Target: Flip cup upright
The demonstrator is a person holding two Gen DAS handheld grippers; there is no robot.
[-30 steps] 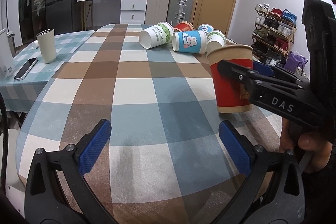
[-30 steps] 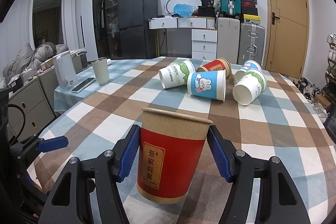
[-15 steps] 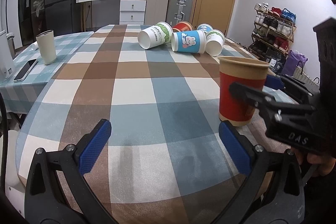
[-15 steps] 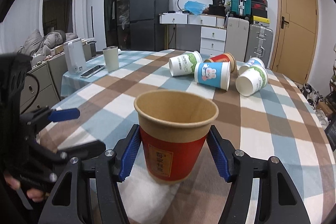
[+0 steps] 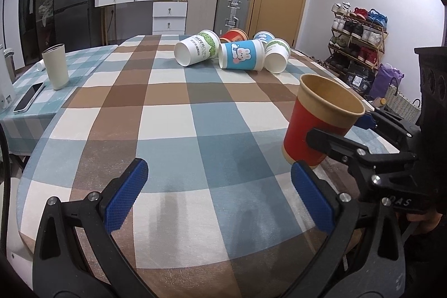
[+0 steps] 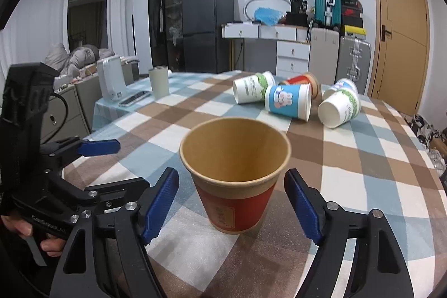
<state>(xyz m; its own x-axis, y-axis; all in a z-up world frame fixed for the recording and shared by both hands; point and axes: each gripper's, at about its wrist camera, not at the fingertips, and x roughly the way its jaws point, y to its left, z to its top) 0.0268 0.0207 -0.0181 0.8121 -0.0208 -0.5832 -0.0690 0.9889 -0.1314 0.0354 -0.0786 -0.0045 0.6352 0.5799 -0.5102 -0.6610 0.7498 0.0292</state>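
A red paper cup with a brown rim [image 6: 234,178] stands upright on the checked tablecloth [image 5: 173,130], mouth up. My right gripper [image 6: 232,207] is open, its blue pads on either side of the cup with clear gaps, not touching it. The cup also shows in the left wrist view [image 5: 315,120], with the right gripper [image 5: 338,133] around it. My left gripper [image 5: 218,192] is open and empty, low over the table to the cup's left; it also shows in the right wrist view [image 6: 96,147].
Several paper cups lie on their sides in a cluster at the far end [image 5: 232,52] [image 6: 290,99]. A beige tumbler [image 5: 55,66], a phone [image 5: 28,97] and a white appliance [image 6: 110,80] sit on the side table at left.
The right gripper's jaws have widened and it has drawn back and risen from the red cup, which stays upright on the table. The left gripper has barely moved.
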